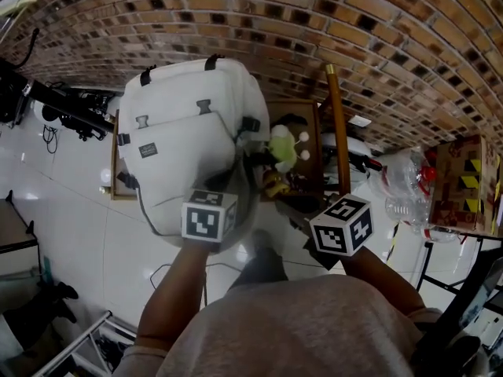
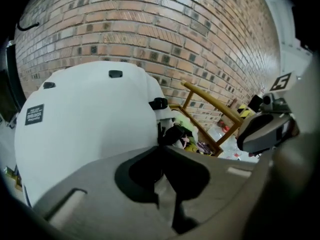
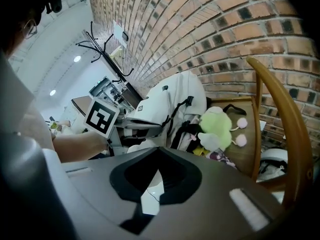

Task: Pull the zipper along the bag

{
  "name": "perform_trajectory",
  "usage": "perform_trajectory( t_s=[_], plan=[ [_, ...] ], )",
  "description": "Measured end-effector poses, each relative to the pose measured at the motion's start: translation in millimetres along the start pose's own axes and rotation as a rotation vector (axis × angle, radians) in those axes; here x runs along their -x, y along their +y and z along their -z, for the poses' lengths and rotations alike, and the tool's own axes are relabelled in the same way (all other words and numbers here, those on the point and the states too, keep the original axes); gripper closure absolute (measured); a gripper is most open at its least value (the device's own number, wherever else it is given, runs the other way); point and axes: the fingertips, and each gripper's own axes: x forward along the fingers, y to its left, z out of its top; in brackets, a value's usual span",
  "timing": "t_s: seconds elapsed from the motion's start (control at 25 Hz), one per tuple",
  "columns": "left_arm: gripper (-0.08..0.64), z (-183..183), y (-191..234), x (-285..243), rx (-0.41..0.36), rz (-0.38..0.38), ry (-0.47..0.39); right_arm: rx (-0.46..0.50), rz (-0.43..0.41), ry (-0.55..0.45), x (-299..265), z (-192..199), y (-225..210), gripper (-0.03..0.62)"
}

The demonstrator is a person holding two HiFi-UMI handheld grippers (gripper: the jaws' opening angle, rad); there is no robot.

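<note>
Plainly, the left gripper (image 2: 163, 146) has its jaws drawn almost together at the side edge of the white fabric backpack (image 1: 189, 132). The pads hide what they pinch, which I judge to be the zipper pull. From there the backpack's seam runs away from the jaws, up its side and over its rounded top toward the red brick wall (image 1: 314, 22), so the pull goes lengthwise along that edge. The right gripper (image 3: 157, 151), jaws slightly apart with only floor between them, hangs off the backpack's same side, near a green plush toy (image 1: 281, 148) and farther from the zip.
</note>
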Motion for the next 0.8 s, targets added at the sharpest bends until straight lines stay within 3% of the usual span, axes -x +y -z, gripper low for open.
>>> perform_trajectory(
  t_s=[0.52,0.8],
  plan=[
    [0.54,19.0,21.4,27.2,0.155,0.005,-0.056,0.114,-0.017,0.058,-60.4,-24.8,9.7,0.592],
    [0.54,18.8,23.6,28.1,0.175,0.02,-0.075,0.154,0.0,0.091,-100.3,-34.7,4.5,0.592]
  ],
)
